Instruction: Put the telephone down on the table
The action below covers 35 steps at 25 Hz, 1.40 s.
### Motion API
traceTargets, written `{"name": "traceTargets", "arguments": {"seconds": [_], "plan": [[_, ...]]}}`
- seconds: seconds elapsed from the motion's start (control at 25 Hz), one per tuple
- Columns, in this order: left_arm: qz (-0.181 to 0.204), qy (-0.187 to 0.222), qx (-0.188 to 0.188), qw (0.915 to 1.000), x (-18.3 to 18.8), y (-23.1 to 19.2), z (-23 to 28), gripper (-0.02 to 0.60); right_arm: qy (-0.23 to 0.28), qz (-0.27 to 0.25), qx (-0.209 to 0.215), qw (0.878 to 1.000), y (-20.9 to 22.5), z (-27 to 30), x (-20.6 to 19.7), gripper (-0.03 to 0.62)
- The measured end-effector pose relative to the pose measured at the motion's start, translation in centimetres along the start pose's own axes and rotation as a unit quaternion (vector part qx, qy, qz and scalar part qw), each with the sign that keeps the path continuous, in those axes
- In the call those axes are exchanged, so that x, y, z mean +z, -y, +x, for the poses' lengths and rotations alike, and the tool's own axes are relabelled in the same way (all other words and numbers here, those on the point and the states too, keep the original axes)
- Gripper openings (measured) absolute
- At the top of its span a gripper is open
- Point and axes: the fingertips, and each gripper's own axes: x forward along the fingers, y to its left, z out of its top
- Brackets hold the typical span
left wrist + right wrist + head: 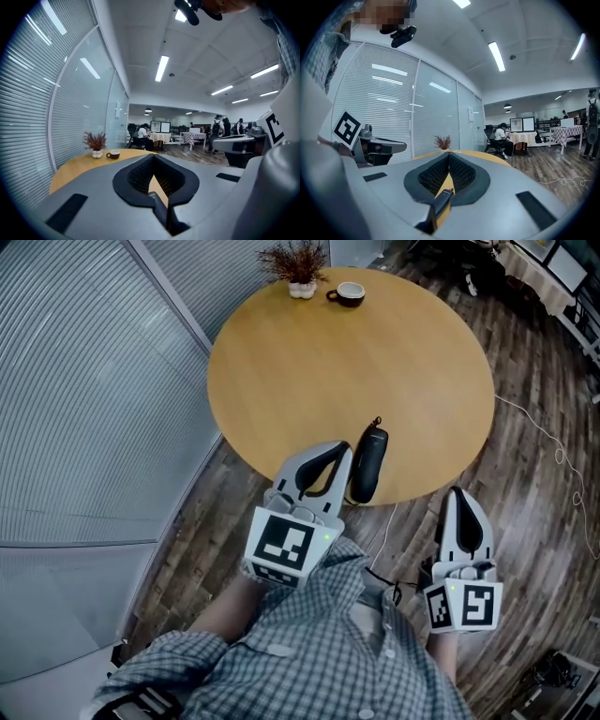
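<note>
Telephone (368, 465): black handset with a stub antenna, lying flat on the round wooden table (375, 362) at its near edge, just to the right of the left gripper's jaw tips and not gripped by either tool. Left gripper (343, 452): jaws clenched tip to tip with nothing between them, poised over the table's near edge beside the handset. Right gripper (457, 493): jaws likewise pressed together and empty, held off the table over the wood-plank floor (525, 381), with the handset well to the left of its tips. Potted dried plant (298, 266): far ahead of both jaw pairs, at the table's far edge. Dark coffee cup (350, 293): on a saucer just beside the plant. White cable (553, 451): trailing on the floor, ahead and to the right of the right jaws.
</note>
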Motion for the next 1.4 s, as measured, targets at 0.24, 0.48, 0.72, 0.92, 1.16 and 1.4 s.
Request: {"name": "traceTargets", "arguments": {"seconds": [0.24,0.48,0.72,0.92,1.16,1.4], "plan": [[0.015,-0.013,-0.021,0.9996,-0.6,0.7,-0.6,0.008,0.004,-0.003,0.003,1.0,-0.4,0.4,0.1,0.008],[0.035,-0.013,-0.014,0.9992,-0.7,0.6,-1.0,0.008,0.005,-0.011,0.015,1.0,-1.3,0.8,0.4,0.008],[0.034,-0.012,-0.02,0.9992,-0.8,0.8,-1.3,0.008,0.001,-0.015,0.032,0.999,-2.5,0.6,0.7,0.008],[0.046,-0.014,-0.035,0.9982,-0.8,1.5,-1.2,0.008,0.001,-0.017,0.024,1.0,-2.3,0.2,0.6,0.008],[0.048,-0.018,-0.038,0.998,-0.9,1.7,-0.9,0.008,0.002,-0.015,0.017,1.0,-1.9,0.2,0.5,0.008],[0.051,-0.022,-0.041,0.9976,-1.2,1.9,-1.0,0.008,0.001,-0.016,0.02,1.0,-2.2,0.3,0.2,0.008]]}}
